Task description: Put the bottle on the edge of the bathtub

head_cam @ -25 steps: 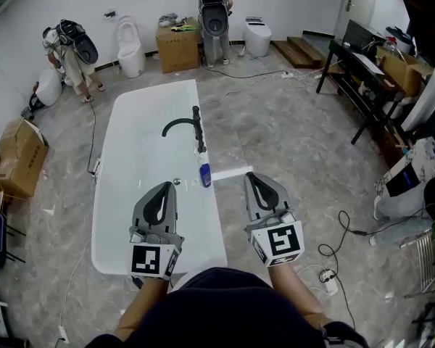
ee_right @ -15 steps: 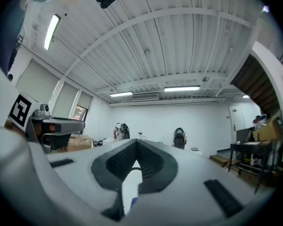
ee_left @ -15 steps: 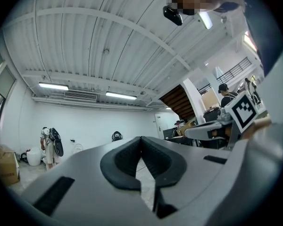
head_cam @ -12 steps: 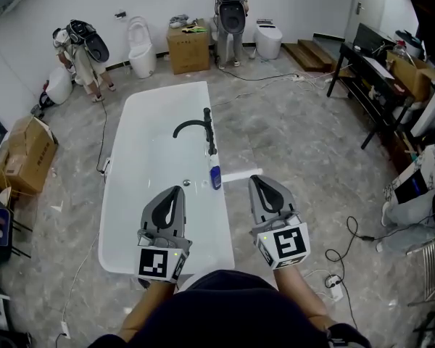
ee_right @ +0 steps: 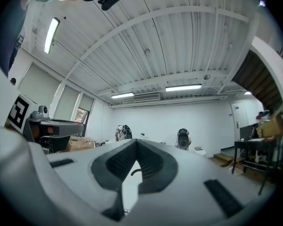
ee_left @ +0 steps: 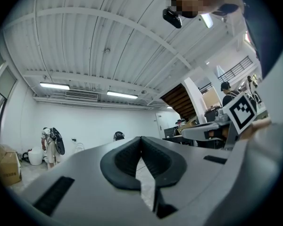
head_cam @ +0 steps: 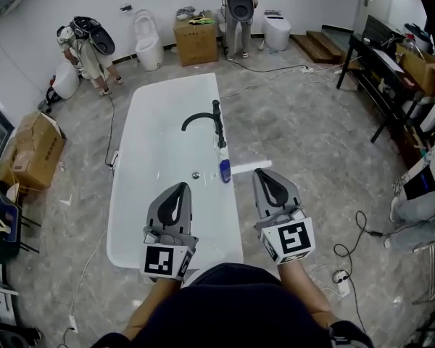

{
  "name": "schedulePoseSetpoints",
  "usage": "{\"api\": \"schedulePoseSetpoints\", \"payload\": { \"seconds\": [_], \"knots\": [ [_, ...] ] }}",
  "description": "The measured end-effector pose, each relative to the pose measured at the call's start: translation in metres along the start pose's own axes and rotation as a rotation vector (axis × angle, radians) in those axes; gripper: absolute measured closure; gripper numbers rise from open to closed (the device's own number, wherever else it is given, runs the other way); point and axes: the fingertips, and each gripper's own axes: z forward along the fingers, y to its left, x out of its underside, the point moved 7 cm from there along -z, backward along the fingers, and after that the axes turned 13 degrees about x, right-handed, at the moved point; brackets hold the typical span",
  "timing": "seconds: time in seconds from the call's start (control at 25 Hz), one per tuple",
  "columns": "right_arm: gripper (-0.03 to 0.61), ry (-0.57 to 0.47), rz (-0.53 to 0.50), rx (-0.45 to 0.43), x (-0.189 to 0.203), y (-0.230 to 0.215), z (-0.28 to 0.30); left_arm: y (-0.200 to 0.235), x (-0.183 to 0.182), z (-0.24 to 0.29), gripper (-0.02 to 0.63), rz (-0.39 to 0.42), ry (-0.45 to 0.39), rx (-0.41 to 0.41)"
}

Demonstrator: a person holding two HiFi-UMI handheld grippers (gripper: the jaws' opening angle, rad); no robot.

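Nearest the person, the left gripper (head_cam: 177,191) hangs over the near end of the bathtub (head_cam: 128,133) and the right gripper (head_cam: 264,177) just outside its right rim. Each has its jaws pressed together with nothing between them. A little ahead, between the two and closer to the right one, the bottle (head_cam: 224,169) stands upright on the tub's right edge, just beside the foot of the black faucet (head_cam: 203,118). As things lie, the placing looks done, so the danger is in disturbing it. The rim is narrow and the bottle tall, and a swing of the right gripper's shut tips toward the left could tip it into the basin or off onto the floor. Reaching for it with jaws this tight would shove it, not take it. Against the earlier head views, the tub, bottle and far cardboard box (head_cam: 196,40) sit further right in the picture, as if the head has turned. The bottle keeps its spot by the faucet, and both grippers remain closed and empty.
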Motion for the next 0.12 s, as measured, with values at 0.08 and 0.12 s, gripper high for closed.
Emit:
{"api": "schedulePoseSetpoints", "payload": {
  "seconds": [0.08,0.12],
  "knots": [
    [0.578,0.003,0.003,-0.001,0.0003,-0.0018,0.0023,-0.0017,0.0005,0.0047,0.611,-0.005,0.007,0.013],
    [0.578,0.005,0.003,-0.004,0.0005,-0.0024,0.0032,-0.0026,0.0008,0.0071,0.611,-0.008,0.011,0.020]
  ]
}}
